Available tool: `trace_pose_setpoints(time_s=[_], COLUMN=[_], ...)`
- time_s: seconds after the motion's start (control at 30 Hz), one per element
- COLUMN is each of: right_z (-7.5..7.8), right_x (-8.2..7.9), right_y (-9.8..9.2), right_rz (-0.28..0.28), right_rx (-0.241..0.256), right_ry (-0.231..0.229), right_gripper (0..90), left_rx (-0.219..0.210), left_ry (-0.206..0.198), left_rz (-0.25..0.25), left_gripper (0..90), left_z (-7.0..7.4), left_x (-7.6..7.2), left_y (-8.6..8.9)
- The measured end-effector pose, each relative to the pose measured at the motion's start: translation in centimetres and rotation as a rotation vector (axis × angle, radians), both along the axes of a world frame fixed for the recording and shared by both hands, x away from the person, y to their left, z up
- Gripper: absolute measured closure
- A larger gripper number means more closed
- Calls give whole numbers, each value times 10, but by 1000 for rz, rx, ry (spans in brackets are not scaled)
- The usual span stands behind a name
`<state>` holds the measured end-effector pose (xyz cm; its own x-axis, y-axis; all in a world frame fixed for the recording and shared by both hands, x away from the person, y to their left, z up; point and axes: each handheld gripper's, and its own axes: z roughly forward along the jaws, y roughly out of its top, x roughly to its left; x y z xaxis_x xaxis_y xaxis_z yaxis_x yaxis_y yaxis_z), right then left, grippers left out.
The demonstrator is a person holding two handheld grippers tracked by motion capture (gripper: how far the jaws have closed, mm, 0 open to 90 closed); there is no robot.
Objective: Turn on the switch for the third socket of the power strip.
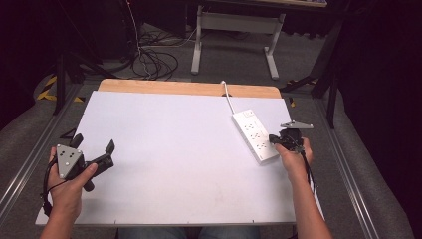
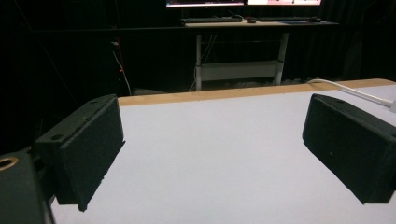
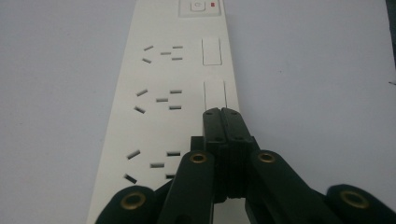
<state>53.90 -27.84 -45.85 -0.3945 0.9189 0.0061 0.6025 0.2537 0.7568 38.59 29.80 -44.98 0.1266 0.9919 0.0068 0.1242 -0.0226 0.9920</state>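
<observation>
Power strip (image 1: 255, 135) lies at the bench's (image 1: 174, 149) right edge, directly under the right gripper (image 1: 276, 140), whose jaws are pressed together above its sockets. Right gripper view alone shows a red mark beside the switch (image 3: 198, 6). Left gripper (image 1: 94, 149) gapes wide, well apart, over bare bench.

Power strip (image 1: 254, 135) on table (image 1: 174, 149), right side; right gripper (image 1: 274, 140) over it.
</observation>
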Motion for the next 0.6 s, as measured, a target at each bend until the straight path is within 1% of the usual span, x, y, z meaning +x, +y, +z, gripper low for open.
trace_pose_setpoints(time_s=[0.27,0.53,0.6], right_z=[-3,-3,-3], right_x=[1,2,2], right_y=[1,0,0], right_rz=[-1,-2,-7], right_rx=[-15,-12,-4], right_ry=[8,6,8], right_gripper=[900,900,900], left_rx=[1,0,0], left_ry=[-1,-1,-1], left_rz=[0,-1,-1], left_gripper=[62,60,60], left_z=[0,0,0], left_x=[0,0,0], left_y=[0,0,0])
